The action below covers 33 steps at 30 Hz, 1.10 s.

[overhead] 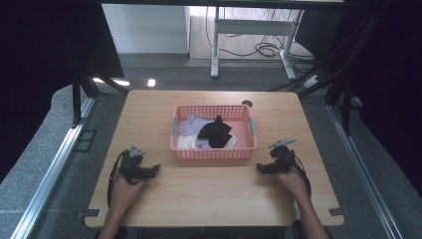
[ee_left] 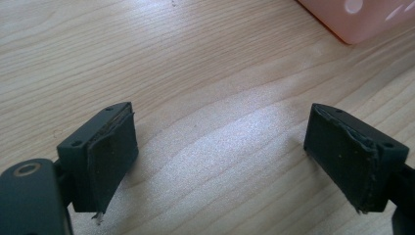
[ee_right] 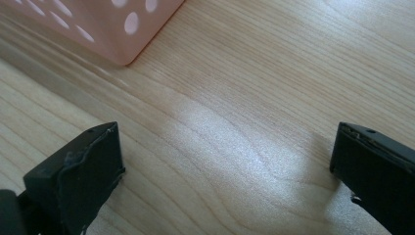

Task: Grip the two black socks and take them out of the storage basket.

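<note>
A pink basket of clothes sits mid-counter between the left gripper and right gripper, both with fingers spread, empty.

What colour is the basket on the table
Salmon pink, a perforated plastic basket; the high view shows it best.

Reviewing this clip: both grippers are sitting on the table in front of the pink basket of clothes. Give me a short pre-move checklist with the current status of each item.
1. Left gripper jaws open and empty: ok.
2. Right gripper jaws open and empty: ok.
3. Pink basket sits flat, mid-table, between the two grippers: ok.
4. Clothes inside the basket, black garment on top of the lilac garment and white one: ok.
5. Bare wooden table between grippers and basket, nothing in the way: ok.
6. Whether the garments are tangled together: cannot tell.
</note>
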Tool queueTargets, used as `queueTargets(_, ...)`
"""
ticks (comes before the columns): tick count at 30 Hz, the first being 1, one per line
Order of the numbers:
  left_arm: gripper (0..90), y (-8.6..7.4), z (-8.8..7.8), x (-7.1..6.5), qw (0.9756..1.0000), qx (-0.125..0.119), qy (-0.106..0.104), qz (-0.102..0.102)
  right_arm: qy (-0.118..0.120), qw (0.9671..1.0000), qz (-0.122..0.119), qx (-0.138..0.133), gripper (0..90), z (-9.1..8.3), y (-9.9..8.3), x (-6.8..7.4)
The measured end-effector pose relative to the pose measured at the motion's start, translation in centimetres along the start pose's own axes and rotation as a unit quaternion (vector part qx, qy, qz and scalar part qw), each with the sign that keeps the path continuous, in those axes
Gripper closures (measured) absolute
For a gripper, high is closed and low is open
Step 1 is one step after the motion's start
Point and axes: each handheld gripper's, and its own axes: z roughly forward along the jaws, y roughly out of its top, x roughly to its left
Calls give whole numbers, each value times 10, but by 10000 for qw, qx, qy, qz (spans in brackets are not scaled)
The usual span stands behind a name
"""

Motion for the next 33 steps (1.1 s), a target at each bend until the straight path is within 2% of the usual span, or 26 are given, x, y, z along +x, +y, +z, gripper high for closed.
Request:
queueTargets(19,121,0,0,0,10000,2,-4,-1,92,9997,-139,-169,0,0,-4,-2)
queueTargets(29,121,0,0,0,10000,-3,-6,-2,87,9999,-128,38,0,0,2,0)
queueTargets(33,121,0,0,0,10000,-3,-5,0,182,9996,-181,145,2,-3,5,2)
